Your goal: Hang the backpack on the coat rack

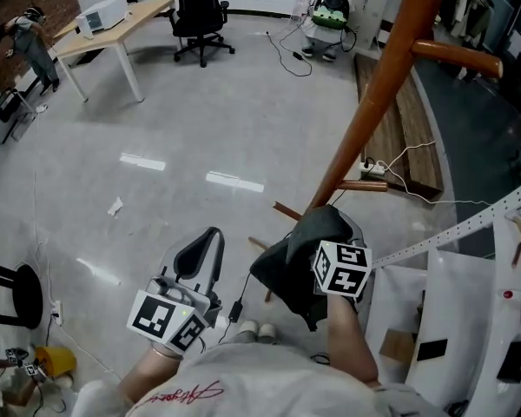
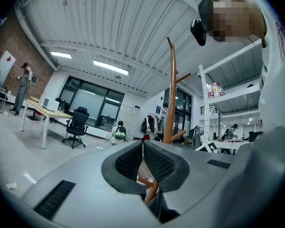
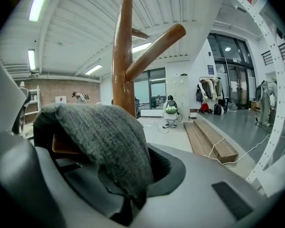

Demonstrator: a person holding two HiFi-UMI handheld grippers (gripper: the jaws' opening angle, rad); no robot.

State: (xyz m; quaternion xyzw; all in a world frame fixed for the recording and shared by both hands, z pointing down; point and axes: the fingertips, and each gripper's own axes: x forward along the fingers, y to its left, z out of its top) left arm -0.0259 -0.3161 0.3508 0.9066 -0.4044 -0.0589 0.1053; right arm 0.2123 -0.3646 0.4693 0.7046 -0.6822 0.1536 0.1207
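head view | right gripper (image 1: pixel 324 250) clamped on the dark grey backpack (image 1: pixel 286 269) — lower centre of frame, against the lower part of the wooden coat rack (image 1: pixel 378 94) | left gripper (image 1: pixel 204 248) lower left — jaws pressed together, nothing between

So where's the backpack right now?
In the head view the backpack is low and centre, held in the right hand-held gripper, close beside the lower pole of the wooden coat rack.
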